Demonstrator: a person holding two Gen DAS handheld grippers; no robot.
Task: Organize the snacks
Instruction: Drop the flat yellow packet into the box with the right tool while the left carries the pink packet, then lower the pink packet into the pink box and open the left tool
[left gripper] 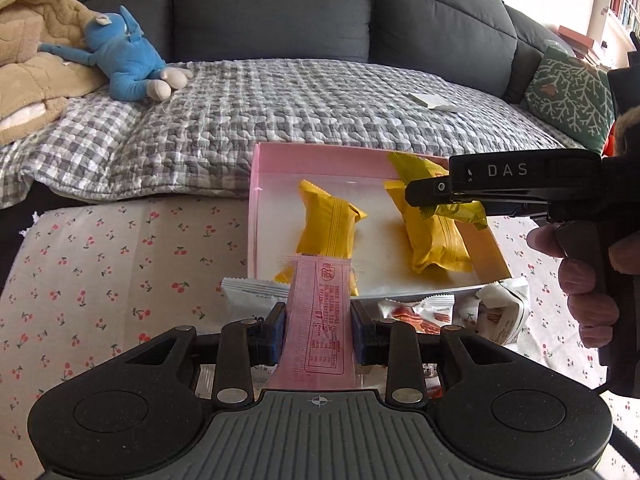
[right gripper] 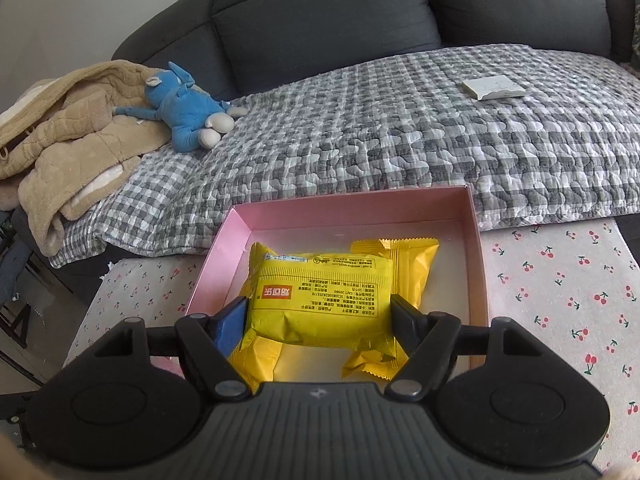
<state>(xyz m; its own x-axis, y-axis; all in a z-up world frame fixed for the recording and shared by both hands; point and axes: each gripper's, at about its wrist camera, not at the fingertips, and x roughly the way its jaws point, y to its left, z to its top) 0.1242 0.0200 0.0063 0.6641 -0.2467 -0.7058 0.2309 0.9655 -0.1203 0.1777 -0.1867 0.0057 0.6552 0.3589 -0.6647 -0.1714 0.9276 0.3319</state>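
Note:
A pink box point(left gripper: 256, 208) stands on the cherry-print table, with yellow snack packets point(left gripper: 326, 222) lying inside. My left gripper point(left gripper: 319, 330) is shut on a pink snack packet point(left gripper: 318, 312) and holds it just in front of the box's near edge. My right gripper point(right gripper: 318, 320) is shut on a yellow snack packet point(right gripper: 320, 292) and holds it above the pink box point(right gripper: 476, 240), over other yellow packets point(right gripper: 416, 268). The right gripper also shows in the left wrist view point(left gripper: 424, 194), reaching in from the right over the box.
Several white and red snack packets point(left gripper: 416, 314) lie on the cherry-print cloth point(left gripper: 100, 280) by the box's near edge. Behind is a grey sofa with a checked blanket point(right gripper: 400, 128), a blue plush toy point(right gripper: 184, 108), a beige coat point(right gripper: 60, 140) and a white card point(right gripper: 496, 87).

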